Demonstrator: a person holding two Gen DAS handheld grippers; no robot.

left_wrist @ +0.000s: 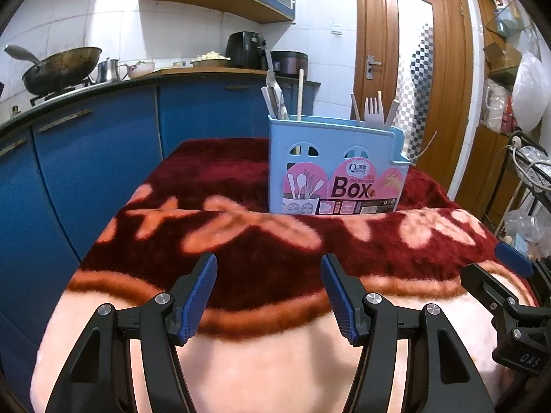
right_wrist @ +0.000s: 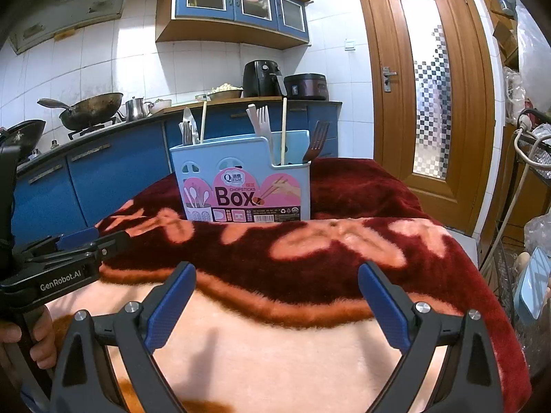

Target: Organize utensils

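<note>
A light-blue chopsticks box [left_wrist: 335, 165] [right_wrist: 241, 179] with a pink label stands upright on a dark-red and pink blanket [left_wrist: 206, 213] [right_wrist: 361, 189]. In it stand a white fork [left_wrist: 371, 106] [right_wrist: 263, 117], a dark fork [right_wrist: 316, 141], wooden chopsticks [left_wrist: 300, 93] [right_wrist: 283, 130] and other utensils. My left gripper [left_wrist: 269, 261] hovers open over the blanket, short of the box, with nothing between its fingers. My right gripper [right_wrist: 277, 268] is open wider beside it, also holding nothing. One finger [left_wrist: 513, 258] of the right gripper shows at the right edge of the left wrist view.
Blue kitchen cabinets [left_wrist: 96, 158] run along the left under a counter with a wok [right_wrist: 89, 110] on a stove. A wooden door [right_wrist: 427, 96] stands behind on the right. A wire rack [right_wrist: 530, 158] with bags stands right of the blanket. A hand [right_wrist: 38, 340] holds the left gripper's handle.
</note>
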